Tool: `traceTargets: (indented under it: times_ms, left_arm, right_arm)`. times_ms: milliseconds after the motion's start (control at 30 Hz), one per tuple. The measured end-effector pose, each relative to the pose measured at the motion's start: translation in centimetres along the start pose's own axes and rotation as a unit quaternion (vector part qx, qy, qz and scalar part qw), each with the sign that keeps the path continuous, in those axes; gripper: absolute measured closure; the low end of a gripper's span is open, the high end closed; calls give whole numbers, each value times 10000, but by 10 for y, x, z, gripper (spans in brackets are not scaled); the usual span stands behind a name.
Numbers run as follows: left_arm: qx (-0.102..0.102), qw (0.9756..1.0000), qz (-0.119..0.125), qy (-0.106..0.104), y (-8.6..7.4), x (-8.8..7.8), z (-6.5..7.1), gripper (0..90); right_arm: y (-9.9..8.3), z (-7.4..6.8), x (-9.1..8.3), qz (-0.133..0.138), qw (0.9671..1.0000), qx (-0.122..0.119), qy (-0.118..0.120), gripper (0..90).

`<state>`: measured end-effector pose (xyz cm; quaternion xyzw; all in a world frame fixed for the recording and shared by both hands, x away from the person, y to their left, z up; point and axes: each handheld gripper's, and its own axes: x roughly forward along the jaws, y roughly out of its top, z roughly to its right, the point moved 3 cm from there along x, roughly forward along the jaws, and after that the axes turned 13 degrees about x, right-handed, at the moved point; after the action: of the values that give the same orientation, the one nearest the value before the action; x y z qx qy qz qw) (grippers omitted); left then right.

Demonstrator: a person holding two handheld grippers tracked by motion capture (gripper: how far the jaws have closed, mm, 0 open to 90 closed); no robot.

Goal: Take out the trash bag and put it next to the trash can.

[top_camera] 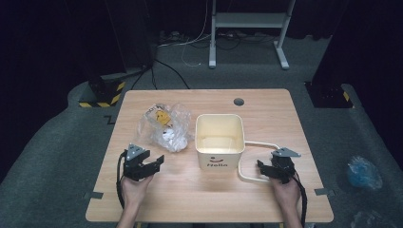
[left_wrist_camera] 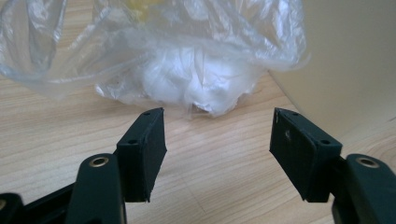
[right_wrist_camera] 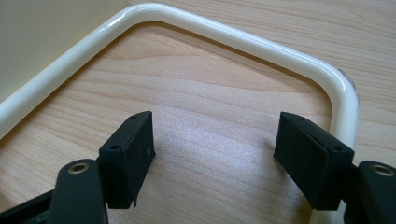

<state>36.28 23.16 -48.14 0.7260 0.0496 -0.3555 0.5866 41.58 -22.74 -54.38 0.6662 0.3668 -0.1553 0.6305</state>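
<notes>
My left hand-held gripper [top_camera: 151, 164] rests low over the tabletop [top_camera: 180, 199], its jaws spread wide with nothing between them. In the left gripper view the two black pads [left_wrist_camera: 148, 140] stand well apart over bare wood. Just ahead of them lies the clear plastic bag [left_wrist_camera: 187, 60], crumpled, with a white wad inside and a bit of yellow showing near its top. The bag is close to the pad tips but apart from them; no pad touches the film. From the high view the bag [top_camera: 164, 126] sits ahead of my left hand-held gripper and slightly toward the middle, just beside the left wall of the cream bin [top_camera: 220, 156], which stands upright near the centre of the tabletop.

My right hand-held gripper [top_camera: 266, 170] is also released, jaws open. It sits to the right of the bin at the loop of the bin's cream handle [top_camera: 256, 142], which lies flat on the wood. In the right gripper view the handle [right_wrist_camera: 224, 39] curves ahead of the pads and runs down just beside the right-hand one; I cannot tell whether they touch. Only tabletop lies between the pads.
</notes>
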Motion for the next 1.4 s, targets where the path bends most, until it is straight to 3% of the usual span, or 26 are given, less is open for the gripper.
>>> traceTargets:
  times_ms: [467,833,1033,1400]
  left_arm:
    - [171,9992,-145,328,-15,21,7,361]
    - [75,9987,-172,466,-21,35,5,363]
    - [43,9975,-221,671,-23,42,1,364]
    - [90,9952,-480,847,-30,52,-2,358]
  right_arm:
    - [0,0,0,0,10000,-2,1,283]
    - [0,0,0,-1,10000,-1,1,283]
    - [0,0,0,-1,10000,-1,2,282]
    - [0,0,0,-2,10000,0,0,282]
